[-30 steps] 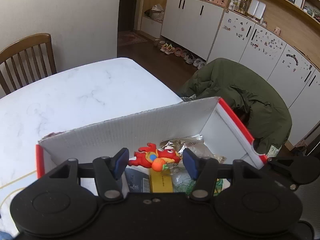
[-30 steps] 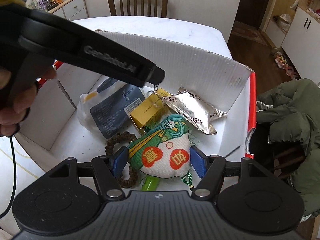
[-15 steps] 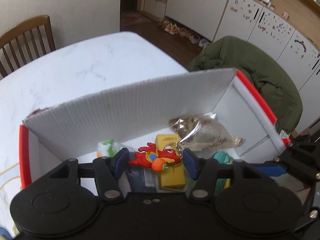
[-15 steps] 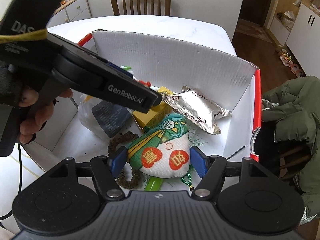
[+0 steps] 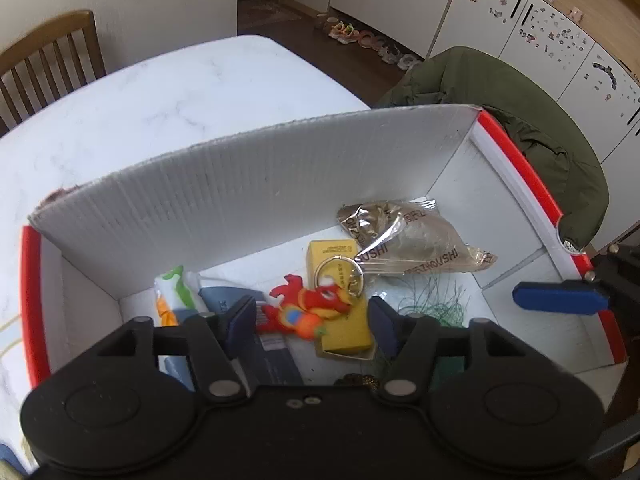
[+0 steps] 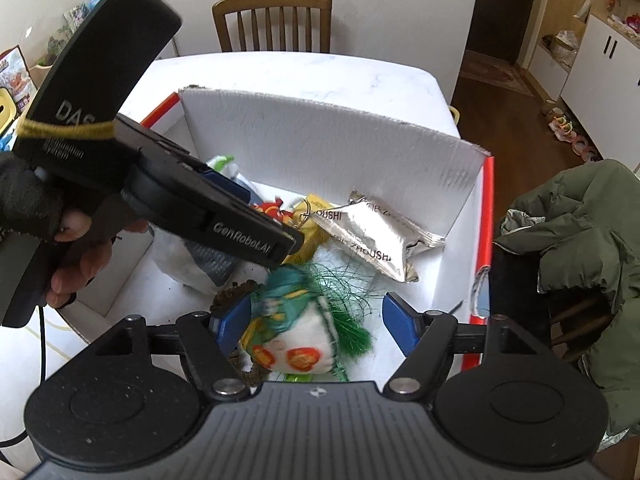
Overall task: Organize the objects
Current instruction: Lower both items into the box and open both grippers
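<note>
A white cardboard box (image 5: 280, 184) with red edges stands on the marble table. My left gripper (image 5: 312, 320) is down inside it, shut on a red dragon keychain (image 5: 304, 308) just above a yellow carton (image 5: 344, 332). A silver snack packet (image 5: 408, 240) lies behind the carton. In the right wrist view my right gripper (image 6: 318, 322) is open over the box. The green and white embroidered sachet (image 6: 288, 344) sits blurred below it, clear of the right finger. A hand (image 6: 80, 248) holds the left gripper (image 6: 272, 218).
A bagged dark packet (image 6: 208, 260) and a brown bead bracelet (image 6: 232, 296) also lie in the box (image 6: 320, 136). A green jacket (image 5: 520, 120) hangs over a chair at the right. A wooden chair (image 6: 272, 20) stands at the table's far side.
The left gripper has dropped into the box with the keychain. The right gripper's fingers have spread and the sachet has slipped down out of them.
</note>
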